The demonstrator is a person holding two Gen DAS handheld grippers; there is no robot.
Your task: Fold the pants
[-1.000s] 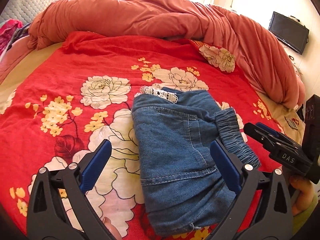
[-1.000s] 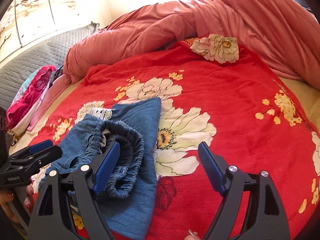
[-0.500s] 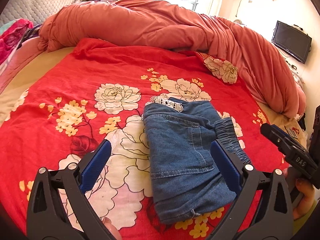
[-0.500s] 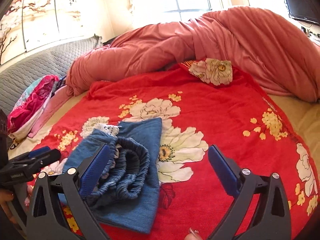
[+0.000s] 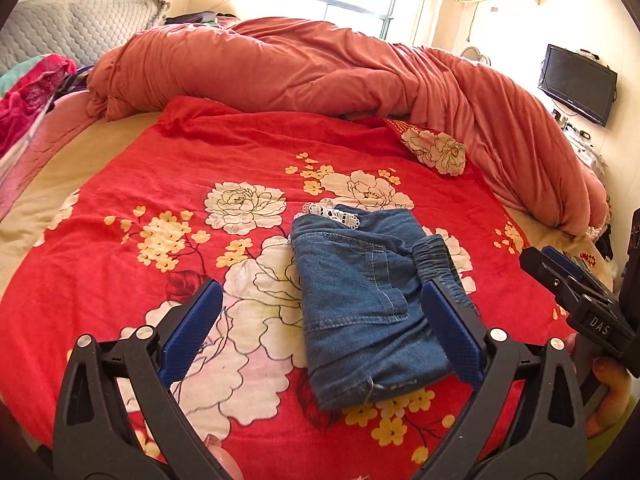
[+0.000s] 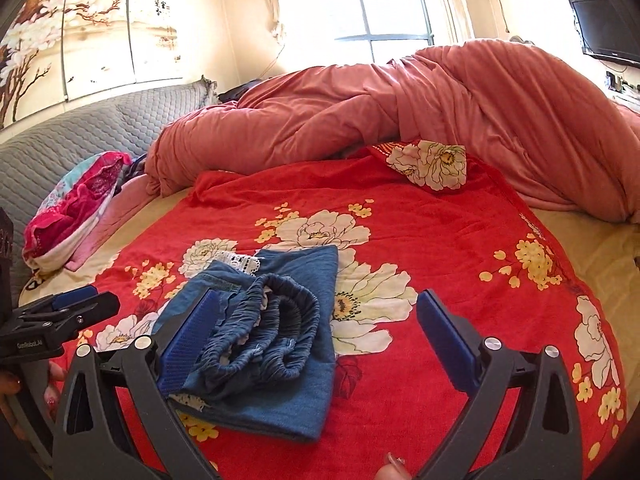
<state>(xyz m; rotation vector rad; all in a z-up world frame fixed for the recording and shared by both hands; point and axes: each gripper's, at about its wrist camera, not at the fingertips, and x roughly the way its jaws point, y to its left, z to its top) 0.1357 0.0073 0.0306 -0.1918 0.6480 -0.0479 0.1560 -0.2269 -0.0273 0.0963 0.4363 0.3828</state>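
Both grippers have pulled back from the pants (image 5: 368, 304). At the bottom of each frame, left gripper (image 5: 320, 332) and right gripper (image 6: 316, 338) hold nothing, fingers spread wide. Mid-frame, the folded denim bundle rests on the floral red blanket (image 5: 160, 168). Folding looks essentially done; perhaps only tidying remains.

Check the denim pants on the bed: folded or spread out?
Folded. The pants lie as a compact layered rectangle on the red floral blanket, elastic waistband bunched on top.

Folded denim pants (image 5: 360, 304) on red floral blanket (image 5: 160, 184), left gripper (image 5: 320, 332) jaws spread wide, empty
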